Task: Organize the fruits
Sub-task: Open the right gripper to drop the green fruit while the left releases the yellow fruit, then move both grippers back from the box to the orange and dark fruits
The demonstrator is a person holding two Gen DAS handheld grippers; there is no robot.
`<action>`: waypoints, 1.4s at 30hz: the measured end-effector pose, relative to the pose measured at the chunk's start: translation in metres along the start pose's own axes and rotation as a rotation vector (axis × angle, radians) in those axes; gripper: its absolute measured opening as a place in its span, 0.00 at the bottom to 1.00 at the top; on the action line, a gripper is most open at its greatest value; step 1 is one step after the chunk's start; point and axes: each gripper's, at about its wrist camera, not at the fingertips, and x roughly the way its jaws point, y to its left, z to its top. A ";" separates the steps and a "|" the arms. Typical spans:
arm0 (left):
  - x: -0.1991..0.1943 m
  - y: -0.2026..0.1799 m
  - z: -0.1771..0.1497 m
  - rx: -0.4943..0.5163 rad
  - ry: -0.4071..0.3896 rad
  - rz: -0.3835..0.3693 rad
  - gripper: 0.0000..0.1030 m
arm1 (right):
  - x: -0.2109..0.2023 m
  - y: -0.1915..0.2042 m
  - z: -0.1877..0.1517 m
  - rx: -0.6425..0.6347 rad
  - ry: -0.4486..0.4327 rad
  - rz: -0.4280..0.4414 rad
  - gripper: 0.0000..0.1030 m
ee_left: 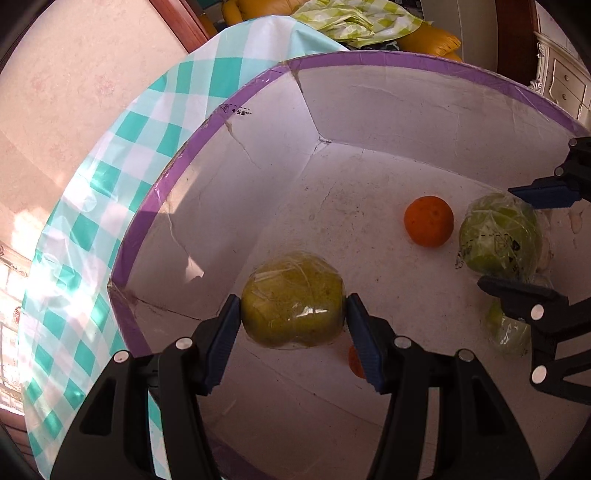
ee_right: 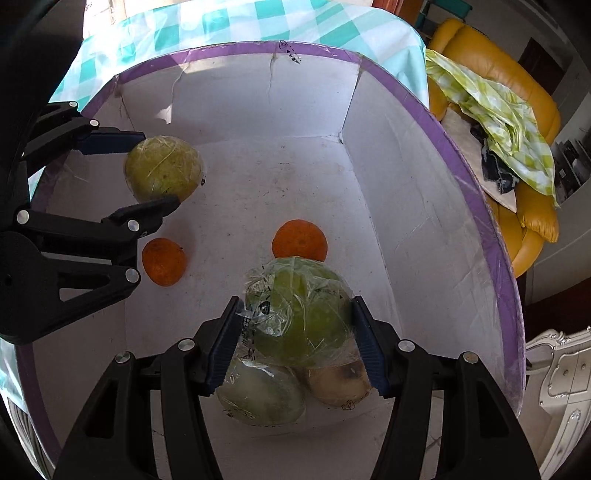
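Note:
Both grippers are inside a white cardboard box with a purple rim (ee_left: 173, 173) (ee_right: 480, 206). My left gripper (ee_left: 293, 321) is shut on a plastic-wrapped yellow-green fruit (ee_left: 291, 299), also seen in the right wrist view (ee_right: 164, 168). My right gripper (ee_right: 297, 332) is shut on a plastic-wrapped green fruit (ee_right: 306, 310), also seen in the left wrist view (ee_left: 498, 232). Two oranges lie on the box floor: one (ee_right: 300, 240) (ee_left: 428, 220) between the two held fruits, one (ee_right: 163, 261) below the left gripper. Two more wrapped fruits (ee_right: 258, 395) (ee_right: 341, 380) lie under the right gripper.
The box stands on a teal-and-white checked tablecloth (ee_left: 92, 236) (ee_right: 221, 22). A yellow sofa with a green checked cloth (ee_right: 509, 110) is beyond the box. A white cabinet (ee_right: 554, 369) stands at the right.

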 end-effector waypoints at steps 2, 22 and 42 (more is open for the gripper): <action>0.004 -0.002 0.001 0.033 0.032 -0.010 0.57 | 0.005 0.007 -0.002 -0.046 0.048 -0.032 0.56; 0.019 0.003 0.003 0.078 0.116 -0.057 0.60 | 0.003 0.018 -0.002 -0.109 0.070 -0.082 0.70; -0.030 0.020 -0.019 -0.160 -0.241 -0.062 0.84 | -0.026 0.000 -0.007 0.045 -0.186 -0.111 0.79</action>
